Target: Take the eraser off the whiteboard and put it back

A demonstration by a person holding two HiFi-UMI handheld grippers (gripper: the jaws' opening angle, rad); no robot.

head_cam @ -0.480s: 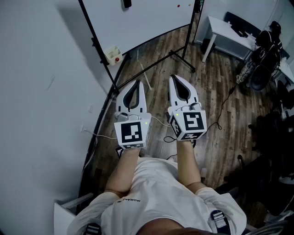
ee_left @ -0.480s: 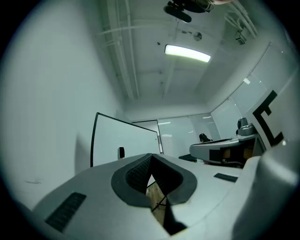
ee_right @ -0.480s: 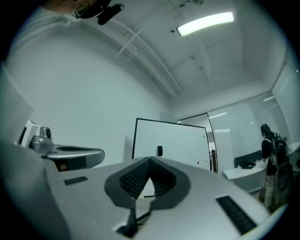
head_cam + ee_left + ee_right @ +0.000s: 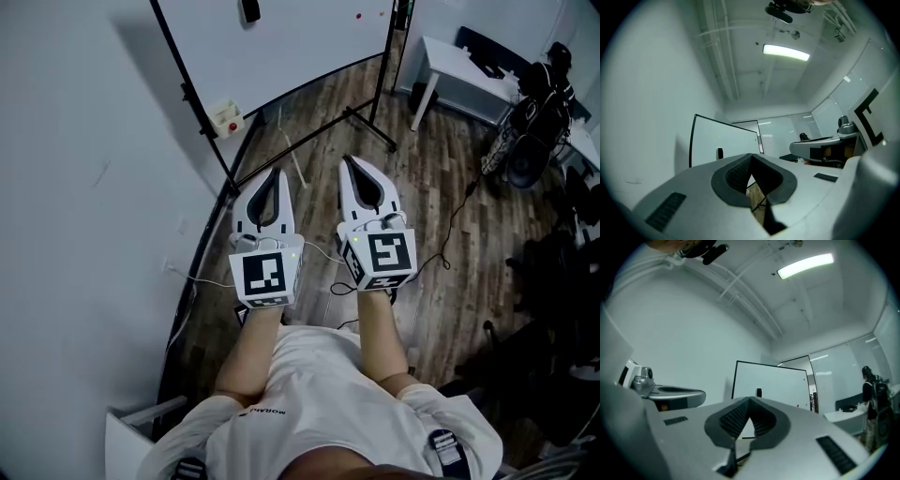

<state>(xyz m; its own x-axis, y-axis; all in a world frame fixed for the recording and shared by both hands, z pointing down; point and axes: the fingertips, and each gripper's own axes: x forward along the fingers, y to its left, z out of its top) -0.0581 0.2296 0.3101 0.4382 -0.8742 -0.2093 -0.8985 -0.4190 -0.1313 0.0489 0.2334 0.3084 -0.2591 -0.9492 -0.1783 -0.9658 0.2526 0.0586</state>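
Note:
The whiteboard (image 4: 291,42) stands on its black frame ahead of me, and the black eraser (image 4: 249,9) sticks to its upper part. In the left gripper view the eraser (image 4: 720,153) is a small dark block on the whiteboard (image 4: 726,140), well beyond the jaws. The right gripper view also has the eraser (image 4: 759,392) on the whiteboard (image 4: 778,380). My left gripper (image 4: 275,172) and right gripper (image 4: 347,161) are held side by side in front of the person's body. Both are shut with nothing between the jaws, and both are far short of the board.
A pale wall runs along the left. A small white box with a red button (image 4: 225,117) hangs on the board's frame, whose legs (image 4: 370,127) spread over the wood floor. A white desk (image 4: 459,66), dark bags and chairs (image 4: 539,112) and a floor cable (image 4: 459,211) lie to the right.
Hardly anything differs. The view has shifted a touch, and both grippers stay shut side by side in the same place.

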